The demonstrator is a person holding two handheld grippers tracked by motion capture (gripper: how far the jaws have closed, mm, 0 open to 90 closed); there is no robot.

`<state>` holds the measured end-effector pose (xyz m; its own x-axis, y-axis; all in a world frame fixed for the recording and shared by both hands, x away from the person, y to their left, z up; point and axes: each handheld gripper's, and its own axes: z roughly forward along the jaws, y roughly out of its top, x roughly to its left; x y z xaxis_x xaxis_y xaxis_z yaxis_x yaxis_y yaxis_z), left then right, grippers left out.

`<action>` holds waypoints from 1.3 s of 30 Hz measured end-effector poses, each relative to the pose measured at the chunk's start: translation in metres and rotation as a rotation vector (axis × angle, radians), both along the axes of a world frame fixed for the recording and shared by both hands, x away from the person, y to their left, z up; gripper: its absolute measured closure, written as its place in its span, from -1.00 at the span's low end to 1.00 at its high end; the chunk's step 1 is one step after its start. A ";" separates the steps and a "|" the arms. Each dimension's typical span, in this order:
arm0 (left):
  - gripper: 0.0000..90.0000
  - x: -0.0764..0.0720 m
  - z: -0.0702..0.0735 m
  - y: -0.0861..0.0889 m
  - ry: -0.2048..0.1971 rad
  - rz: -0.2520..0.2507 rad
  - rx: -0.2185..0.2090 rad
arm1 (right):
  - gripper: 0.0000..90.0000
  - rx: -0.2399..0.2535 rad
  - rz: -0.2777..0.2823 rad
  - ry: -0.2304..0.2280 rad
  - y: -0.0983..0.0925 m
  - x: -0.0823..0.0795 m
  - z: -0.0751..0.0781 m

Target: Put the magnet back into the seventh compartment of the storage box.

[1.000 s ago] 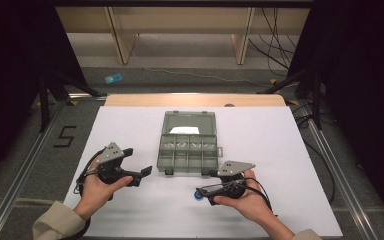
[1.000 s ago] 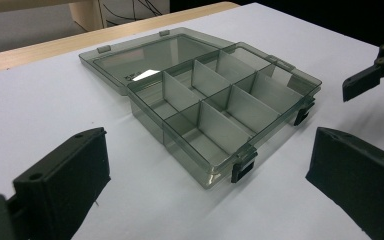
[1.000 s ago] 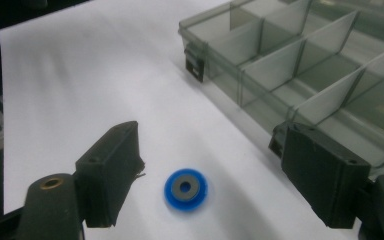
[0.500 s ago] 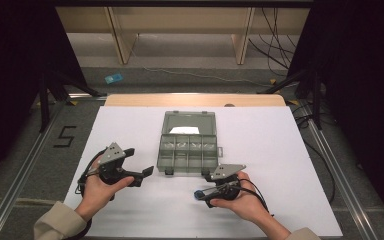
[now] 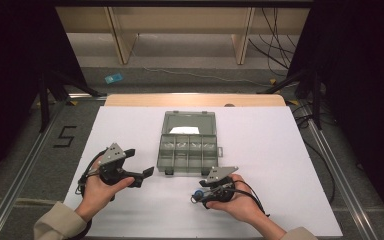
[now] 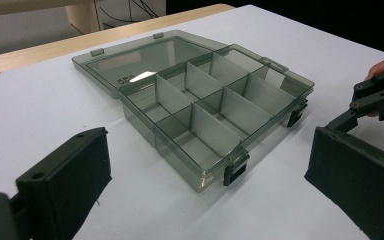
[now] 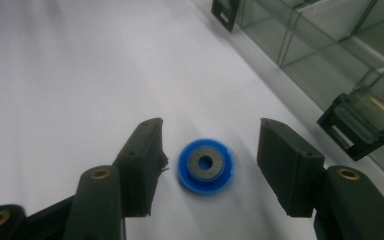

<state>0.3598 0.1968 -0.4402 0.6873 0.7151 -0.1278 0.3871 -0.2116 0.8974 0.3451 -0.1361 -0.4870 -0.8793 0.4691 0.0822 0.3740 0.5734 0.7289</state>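
Since a second ago my right gripper [image 7: 207, 167] has been closing around the blue disc [image 7: 205, 163], not yet touching; uneven contact could skid it away, while my left gripper [image 6: 205, 190] waits open.

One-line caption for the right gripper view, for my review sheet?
Right gripper, jaws just closing, straddles a blue disc on the white table, pads not yet touching.

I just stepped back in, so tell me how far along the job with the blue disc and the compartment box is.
Done: the compartment box lies open on the white table. In hand: the right gripper has just been closing its jaws around the blue disc, pads not yet touching it. The left gripper waits open beside the box. Left: gripping the disc and, probably, placing it in a compartment.
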 end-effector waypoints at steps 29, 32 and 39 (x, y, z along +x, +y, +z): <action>-0.90 0.000 -0.001 -0.001 0.008 0.006 -0.007 | 0.31 -0.090 0.019 -0.052 0.009 -0.004 -0.005; -0.90 0.001 -0.001 0.000 0.002 0.000 -0.001 | 0.38 -0.083 0.012 -0.059 0.009 -0.004 -0.006; -0.90 0.000 -0.001 -0.001 0.006 0.007 -0.006 | 0.40 -0.079 0.010 -0.052 0.009 -0.003 -0.006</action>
<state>0.3601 0.1959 -0.4411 0.6814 0.7192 -0.1358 0.3937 -0.2038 0.8964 0.3416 -0.1272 -0.4926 -0.8863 0.4631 -0.0006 0.3306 0.6336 0.6994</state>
